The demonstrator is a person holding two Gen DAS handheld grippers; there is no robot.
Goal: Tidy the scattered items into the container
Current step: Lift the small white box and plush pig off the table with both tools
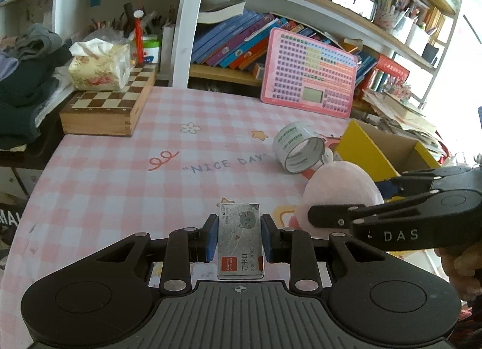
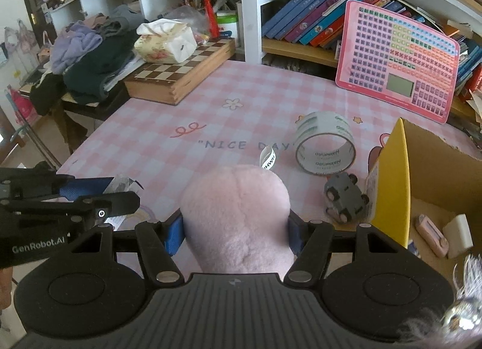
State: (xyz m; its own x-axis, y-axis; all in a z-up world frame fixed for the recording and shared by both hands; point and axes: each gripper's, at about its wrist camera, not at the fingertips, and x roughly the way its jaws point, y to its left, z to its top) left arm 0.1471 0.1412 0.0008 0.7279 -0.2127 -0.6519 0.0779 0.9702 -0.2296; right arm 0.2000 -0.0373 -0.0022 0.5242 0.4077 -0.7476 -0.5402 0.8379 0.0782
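1. Left wrist view, surface and room: a table under a pink checked cloth (image 1: 126,168) printed "NICE DAY" fills the middle of the frame. Shelves of books run across the top. A wooden chessboard box (image 1: 111,105) sits at the upper left with a tissue pack (image 1: 99,65) on it, and a pink keyboard toy (image 1: 310,74) leans at the upper right.

2. Left wrist view, grip: the left gripper (image 1: 240,236) at bottom centre has its blue pads narrowed onto one small staple box (image 1: 241,243), held clear of the cloth.

3. Left wrist view, edges and room: the centre and left of the cloth lie bare. One tape roll (image 1: 298,150) stands on edge right of centre; the yellow cardboard box (image 1: 385,153) sits at the right edge.

4. Right wrist view, grip: the right gripper (image 2: 236,231) at bottom centre is about half open, its pads pressed on one pink plush toy (image 2: 238,216).

5. Right wrist view, surface: the same tape roll (image 2: 325,147) lies above right of the plush. One grey toy car (image 2: 345,198) rests just beside the box's yellow wall (image 2: 394,180).

6. Right wrist view, count: inside the box at lower right lie two things, a pink case (image 2: 432,236) and a white block (image 2: 458,234).
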